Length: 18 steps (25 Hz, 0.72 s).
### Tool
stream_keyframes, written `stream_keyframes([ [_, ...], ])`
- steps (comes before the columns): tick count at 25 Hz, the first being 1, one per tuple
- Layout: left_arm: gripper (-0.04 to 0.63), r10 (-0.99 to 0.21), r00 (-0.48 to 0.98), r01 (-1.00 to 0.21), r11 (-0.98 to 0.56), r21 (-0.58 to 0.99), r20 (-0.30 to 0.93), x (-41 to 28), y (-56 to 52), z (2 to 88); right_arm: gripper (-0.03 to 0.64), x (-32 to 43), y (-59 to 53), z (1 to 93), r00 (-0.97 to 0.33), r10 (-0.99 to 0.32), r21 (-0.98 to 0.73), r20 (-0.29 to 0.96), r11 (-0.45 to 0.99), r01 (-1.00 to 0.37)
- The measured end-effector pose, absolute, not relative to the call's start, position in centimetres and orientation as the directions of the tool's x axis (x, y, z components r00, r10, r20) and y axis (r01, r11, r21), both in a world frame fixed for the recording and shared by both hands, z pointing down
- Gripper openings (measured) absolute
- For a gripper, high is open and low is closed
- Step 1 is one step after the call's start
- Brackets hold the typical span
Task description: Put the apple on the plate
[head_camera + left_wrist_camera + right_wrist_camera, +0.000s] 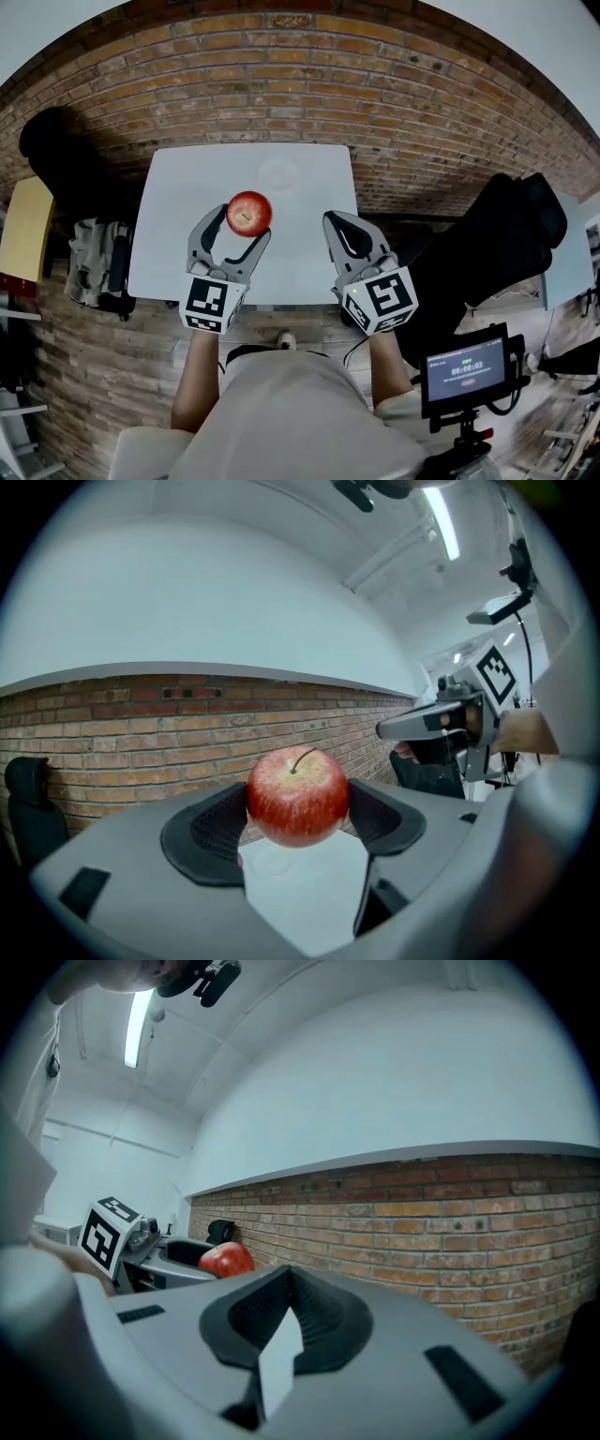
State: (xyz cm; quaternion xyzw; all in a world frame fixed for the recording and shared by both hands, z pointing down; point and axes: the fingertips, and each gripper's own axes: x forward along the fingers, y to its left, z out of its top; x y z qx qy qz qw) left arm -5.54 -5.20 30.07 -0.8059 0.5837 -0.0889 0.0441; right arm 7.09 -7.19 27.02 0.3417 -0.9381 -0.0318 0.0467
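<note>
My left gripper (242, 223) is shut on a red apple (248, 213) and holds it in the air over the white table (309, 253). In the left gripper view the apple (298, 797) sits stem up between the two black pads (211, 832). A faint, clear round plate (278, 173) lies on the table farther back; it also shows below the apple as a pale ring, the plate (269, 862). My right gripper (335, 221) hovers to the right, shut and empty. From the right gripper view (289, 1302) the apple (225, 1260) appears at the left.
A brick wall (394, 103) runs behind the table. A black chair (497, 244) stands at the right, dark bags (66, 159) and a yellow board (23, 230) at the left. A small monitor (466, 370) is at lower right.
</note>
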Motion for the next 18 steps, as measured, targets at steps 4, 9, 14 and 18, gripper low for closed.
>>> stream_keyframes([
  [4,0.347,-0.948,0.301,-0.932,-0.315,-0.178,0.100,-5.2,-6.2,30.2,0.003,7.1,-8.4,27.2,-0.774,-0.630,0.063,0.061,0.776,-0.627],
  [9,0.347,-0.951,0.288,-0.935,-0.305,-0.180,0.115,-5.4,-6.9,30.6,0.003,6.8,-9.1,27.7,-0.786,-0.614,0.030,0.073,0.789,-0.614],
  [14,0.347,-0.951,0.287,-0.936,-0.304,-0.174,0.117,-5.6,-7.2,30.9,0.003,6.5,-9.7,28.6,-0.784,-0.612,0.020,0.102,0.789,-0.614],
  [18,0.347,-0.947,0.294,-0.936,-0.313,-0.162,0.128,-6.2,-8.0,31.5,0.003,6.1,-10.4,29.1,-0.779,-0.616,0.014,0.117,0.786,-0.619],
])
